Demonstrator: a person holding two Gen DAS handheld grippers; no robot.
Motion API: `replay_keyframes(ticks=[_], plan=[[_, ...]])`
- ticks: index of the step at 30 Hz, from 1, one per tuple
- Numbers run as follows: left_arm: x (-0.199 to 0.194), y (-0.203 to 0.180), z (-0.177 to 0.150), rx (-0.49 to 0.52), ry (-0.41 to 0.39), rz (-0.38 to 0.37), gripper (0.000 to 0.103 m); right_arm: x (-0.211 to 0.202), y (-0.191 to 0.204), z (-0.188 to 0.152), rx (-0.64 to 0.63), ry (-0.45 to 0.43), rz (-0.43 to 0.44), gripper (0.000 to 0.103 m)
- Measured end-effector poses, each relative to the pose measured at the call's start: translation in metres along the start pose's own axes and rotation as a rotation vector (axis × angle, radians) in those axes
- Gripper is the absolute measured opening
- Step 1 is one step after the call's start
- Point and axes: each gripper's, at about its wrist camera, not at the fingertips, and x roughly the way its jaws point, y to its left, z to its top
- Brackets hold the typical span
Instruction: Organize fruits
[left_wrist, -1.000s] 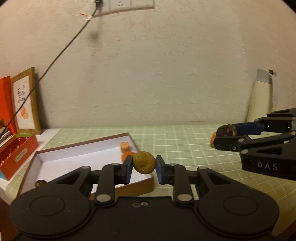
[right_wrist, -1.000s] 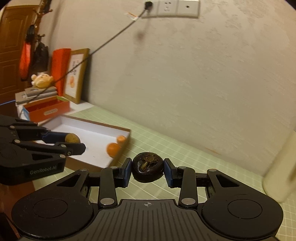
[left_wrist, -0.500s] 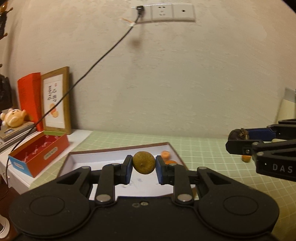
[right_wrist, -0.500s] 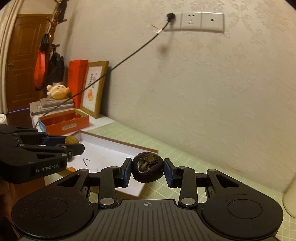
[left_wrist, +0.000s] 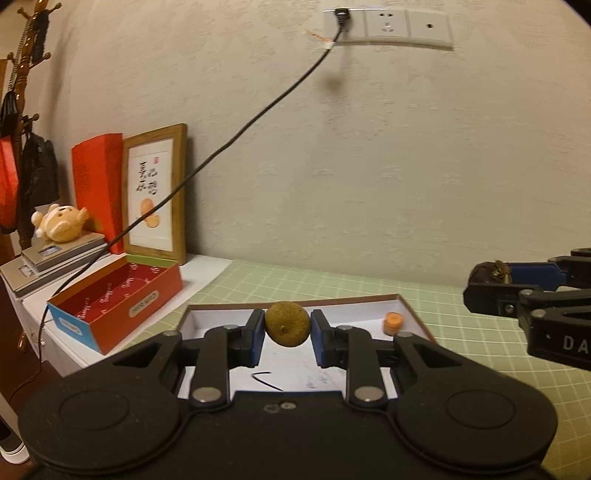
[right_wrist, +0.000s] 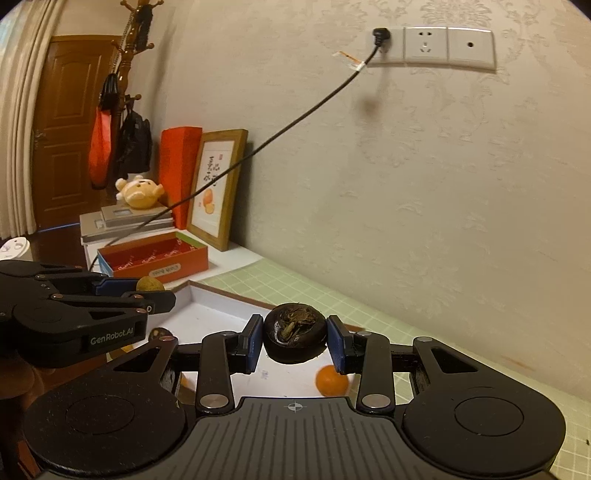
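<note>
My left gripper (left_wrist: 287, 328) is shut on a small round yellow-brown fruit (left_wrist: 287, 326) and holds it above a shallow white box (left_wrist: 221, 317) with a brown rim. My right gripper (right_wrist: 294, 338) is shut on a dark, nearly black round fruit (right_wrist: 294, 338), also above the box (right_wrist: 207, 314). A small orange fruit (left_wrist: 392, 322) lies in the box's far right corner; in the right wrist view an orange fruit (right_wrist: 331, 381) and a dark fruit (right_wrist: 159, 334) lie in the box. The left gripper also shows in the right wrist view (right_wrist: 155, 291), the right gripper in the left wrist view (left_wrist: 484, 280).
An open red box (left_wrist: 110, 295) stands left of the white box, with a framed picture (left_wrist: 153, 195), a red folder (left_wrist: 98, 184), a scale with a plush toy (left_wrist: 61, 221) and a black cable (left_wrist: 240, 136) from the wall socket. A green grid mat (left_wrist: 461, 332) covers the table.
Both grippers have moved left and up with their fruits, from beside the white box to above it. The red box and picture have come further into view.
</note>
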Motion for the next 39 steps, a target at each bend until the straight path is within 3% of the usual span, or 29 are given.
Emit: replay_keyframes(ticks=[17,39], plan=[[0.024,0.045,0.008,-0.067,0.009,0.092,0.017,0.054,0.005,0.013,-0.023,-0.007,0.013,0.037],[0.084,0.064,0.014,-0.051,0.061,0.111,0.017,0.118,-0.02,0.013,0.013,0.048,-0.001,0.037]])
